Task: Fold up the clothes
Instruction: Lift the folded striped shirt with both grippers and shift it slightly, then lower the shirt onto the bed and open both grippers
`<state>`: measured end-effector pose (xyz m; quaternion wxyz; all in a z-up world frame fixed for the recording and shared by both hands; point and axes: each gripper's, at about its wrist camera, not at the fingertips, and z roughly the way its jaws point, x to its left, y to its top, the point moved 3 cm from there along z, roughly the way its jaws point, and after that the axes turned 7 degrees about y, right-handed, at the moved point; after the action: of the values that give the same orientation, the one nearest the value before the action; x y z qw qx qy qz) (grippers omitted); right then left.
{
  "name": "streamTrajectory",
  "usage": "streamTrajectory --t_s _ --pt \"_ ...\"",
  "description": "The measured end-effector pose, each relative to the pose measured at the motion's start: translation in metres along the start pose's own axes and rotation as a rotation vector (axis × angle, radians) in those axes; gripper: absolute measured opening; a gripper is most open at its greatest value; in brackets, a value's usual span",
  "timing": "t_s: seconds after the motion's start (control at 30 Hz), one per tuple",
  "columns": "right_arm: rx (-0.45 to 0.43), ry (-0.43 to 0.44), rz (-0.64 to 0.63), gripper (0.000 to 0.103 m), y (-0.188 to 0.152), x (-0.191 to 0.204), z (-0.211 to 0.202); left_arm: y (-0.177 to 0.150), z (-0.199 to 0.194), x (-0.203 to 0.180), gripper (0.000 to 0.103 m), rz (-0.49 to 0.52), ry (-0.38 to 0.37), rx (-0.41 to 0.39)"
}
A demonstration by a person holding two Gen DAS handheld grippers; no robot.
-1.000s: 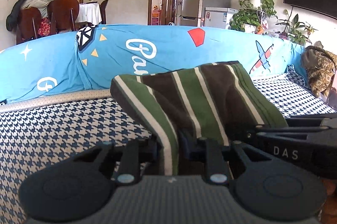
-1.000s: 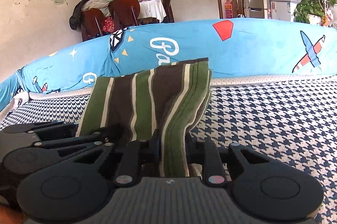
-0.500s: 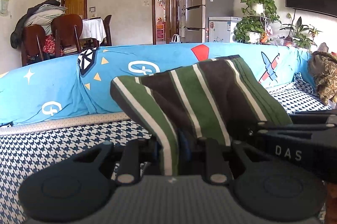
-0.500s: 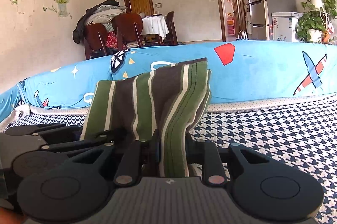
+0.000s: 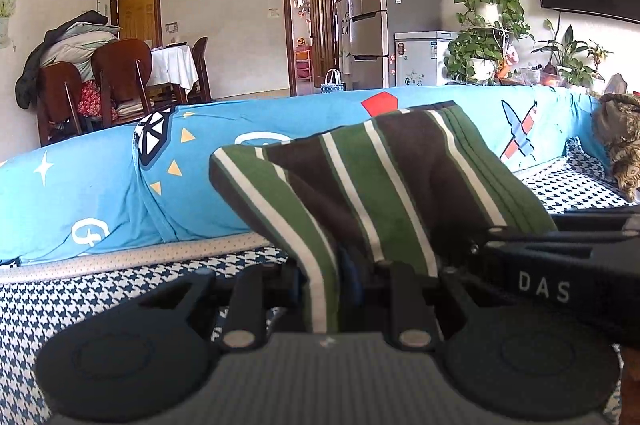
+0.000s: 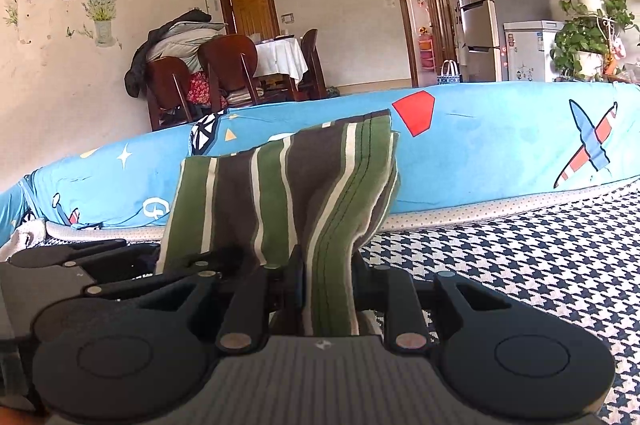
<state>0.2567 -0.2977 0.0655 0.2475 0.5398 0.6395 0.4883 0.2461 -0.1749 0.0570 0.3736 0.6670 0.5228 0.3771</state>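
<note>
Green, brown and white striped cloth (image 5: 384, 185) is seen in the left wrist view clamped between the narrowed left tongs (image 5: 326, 277), raised above the houndstooth bed (image 5: 100, 301); the right tongs (image 5: 560, 265) are seen just beside, at the cloth's right. In the right wrist view, the same striped cloth (image 6: 288, 193) is gripped by the narrowed right tongs (image 6: 328, 285), before a blue patterned cover (image 6: 480, 149).

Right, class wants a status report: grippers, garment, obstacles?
Left hand-held gripper and right hand-held gripper both shut on striped garment. Garment bunched above houndstooth cover. Nothing blocking.
</note>
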Motion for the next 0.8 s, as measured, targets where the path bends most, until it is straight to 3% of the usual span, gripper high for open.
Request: streamTrajectory --t_s 0.8 --pt "0.091 -0.057 -0.004 0.021 -0.016 -0.024 0.057 -0.017 0.069 0.003 0.021 -0.048 -0.010 0.081"
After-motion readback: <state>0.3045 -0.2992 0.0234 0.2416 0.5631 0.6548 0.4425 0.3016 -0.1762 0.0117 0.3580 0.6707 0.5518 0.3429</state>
